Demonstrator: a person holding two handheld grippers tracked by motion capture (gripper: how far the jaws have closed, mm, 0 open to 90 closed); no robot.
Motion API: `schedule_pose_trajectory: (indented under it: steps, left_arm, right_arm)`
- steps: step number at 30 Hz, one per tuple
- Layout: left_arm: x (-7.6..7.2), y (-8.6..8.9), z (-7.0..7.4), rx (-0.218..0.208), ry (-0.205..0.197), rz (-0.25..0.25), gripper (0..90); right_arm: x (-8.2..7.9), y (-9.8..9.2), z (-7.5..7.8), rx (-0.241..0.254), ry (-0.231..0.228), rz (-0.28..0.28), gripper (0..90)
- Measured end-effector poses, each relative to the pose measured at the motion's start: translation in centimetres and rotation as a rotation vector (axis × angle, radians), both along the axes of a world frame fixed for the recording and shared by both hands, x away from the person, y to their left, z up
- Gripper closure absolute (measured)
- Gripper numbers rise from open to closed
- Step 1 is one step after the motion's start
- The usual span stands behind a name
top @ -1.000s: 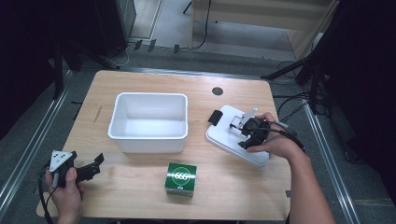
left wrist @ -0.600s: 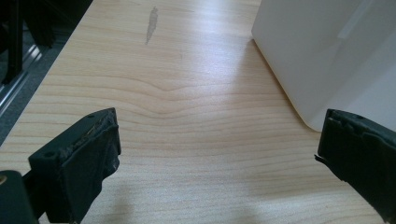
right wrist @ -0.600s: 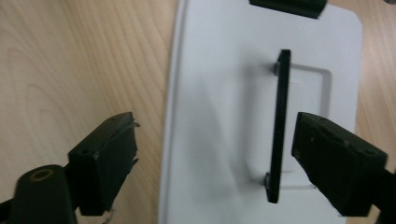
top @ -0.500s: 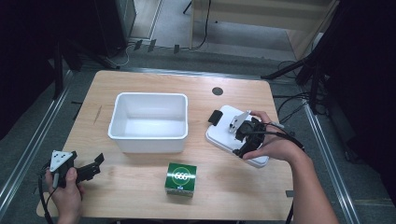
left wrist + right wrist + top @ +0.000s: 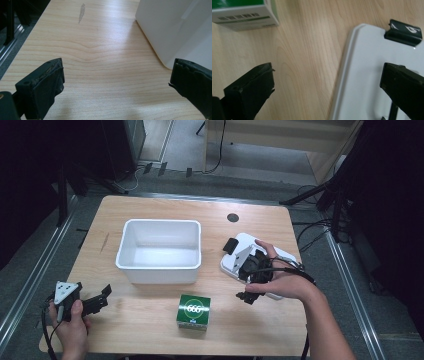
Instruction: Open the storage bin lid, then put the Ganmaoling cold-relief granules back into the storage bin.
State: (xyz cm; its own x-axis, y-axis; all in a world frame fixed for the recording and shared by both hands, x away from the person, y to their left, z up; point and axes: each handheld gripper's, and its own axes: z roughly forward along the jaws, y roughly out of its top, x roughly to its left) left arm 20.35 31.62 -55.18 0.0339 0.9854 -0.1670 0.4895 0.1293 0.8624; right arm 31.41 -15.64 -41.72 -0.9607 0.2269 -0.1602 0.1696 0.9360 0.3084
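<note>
Wooden table (image 5: pixel 150 320) carries everything. From the high view, nearest at 6 o'clock sits the green box (image 5: pixel 193 311); left gripper (image 5: pixel 97 299) at 8 o'clock, right gripper (image 5: pixel 240 270) at 3 o'clock over the white lid (image 5: pixel 239 242). White tub (image 5: pixel 159 251) lies centre. Left gripper view adds jaws spread wide, nothing between, tub wall (image 5: pixel 170 30) at 1 o'clock. Right gripper view adds jaws parted over the lid's edge (image 5: pixel 362 75), its black clip (image 5: pixel 403 32) and the box's barcode side (image 5: pixel 242 15) beyond.
</note>
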Motion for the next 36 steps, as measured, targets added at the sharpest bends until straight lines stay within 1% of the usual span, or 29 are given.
schedule_pose_trajectory:
  steps: [2,3,6,7,9,13,15,16,17,18,20,21,22,23,25,26,28,29,33,34,35,36]
  left_arm:
    - [0.0,0.0,0.0,0.003,-0.001,-0.001,0.0]
    - [0.0,0.0,0.0,0.004,0.0,-0.002,0.0]
    - [0.0,0.0,0.0,0.002,0.0,-0.001,0.0]
    - [0.0,0.0,0.0,0.001,0.0,-0.001,0.0]
    - [0.0,0.0,0.0,-0.002,-0.001,0.003,0.0]
    - [0.0,0.0,0.0,-0.004,-0.001,0.004,0.0]
    - [0.0,0.0,0.0,-0.004,-0.002,0.003,0.0]
    - [0.0,0.0,0.0,-0.005,-0.003,0.004,0.0]
    - [0.0,0.0,0.0,-0.008,-0.003,0.004,0.0]
    - [0.0,0.0,0.0,-0.008,-0.003,0.004,0.0]
    - [0.1,0.0,0.0,-0.01,-0.003,0.005,0.0]
    - [0.1,0.1,0.0,-0.011,-0.002,0.005,0.0]
    - [0.1,0.1,0.0,-0.011,-0.002,0.005,0.0]
    - [0.1,0.0,0.0,-0.013,-0.002,0.005,0.0]
    - [0.1,0.1,0.0,-0.009,0.001,0.004,0.0]
    - [0.1,0.1,0.0,-0.009,0.002,0.004,0.0]
    - [0.1,0.1,0.0,-0.008,0.004,0.005,0.0]
    - [0.1,0.1,0.0,-0.01,0.004,0.003,0.0]
    - [0.1,0.1,0.0,-0.012,0.002,0.003,0.0]
    - [0.1,0.1,0.0,-0.012,0.002,0.003,0.0]
    - [0.1,0.1,0.0,-0.011,0.002,0.003,0.0]
    - [0.1,0.1,0.0,-0.01,0.003,0.004,0.0]
  right_arm:
    - [-0.2,0.2,0.0,0.001,-0.002,0.01,0.0]
    - [-0.7,0.8,-0.3,-0.007,0.001,0.018,0.0]
    - [-1.0,1.2,-0.5,-0.02,-0.002,0.018,0.0]
    - [-1.1,1.5,-0.7,-0.028,-0.008,0.015,0.0]
    - [-1.4,2.1,-1.0,-0.061,-0.014,-0.002,0.0]
    - [-1.7,2.7,-1.2,-0.054,-0.011,-0.01,0.0]
    - [-2.1,3.5,-1.1,-0.042,-0.005,-0.011,0.0]
    - [-2.1,3.5,-1.1,-0.042,-0.005,-0.011,0.0]
    - [-2.5,4.0,-1.0,-0.043,-0.006,-0.002,0.0]
    - [-2.5,4.0,-1.0,-0.043,-0.006,-0.002,0.0]
    - [-2.8,4.5,-0.9,-0.046,-0.011,0.018,0.0]
    - [-3.2,5.0,-0.9,-0.043,-0.005,0.03,0.0]
    - [-3.2,5.0,-0.9,-0.043,-0.005,0.03,0.0]
    - [-3.5,5.5,-0.9,-0.041,0.001,0.032,0.0]
    - [-3.7,5.9,-1.1,-0.049,0.019,0.049,0.0]
    - [-3.9,6.1,-1.2,-0.052,0.018,0.057,0.0]
    - [-4.0,6.3,-1.3,-0.055,0.022,0.053,0.0]
    - [-4.3,6.8,-1.4,-0.061,0.026,0.061,0.0]
    - [-4.4,7.4,-1.6,-0.055,0.034,0.072,0.0]
    - [-4.6,7.7,-1.8,-0.064,0.033,0.072,0.0]
    - [-4.7,7.9,-1.9,-0.06,0.032,0.082,0.0]
    - [-4.8,8.1,-2.0,-0.057,0.039,0.081,0.0]
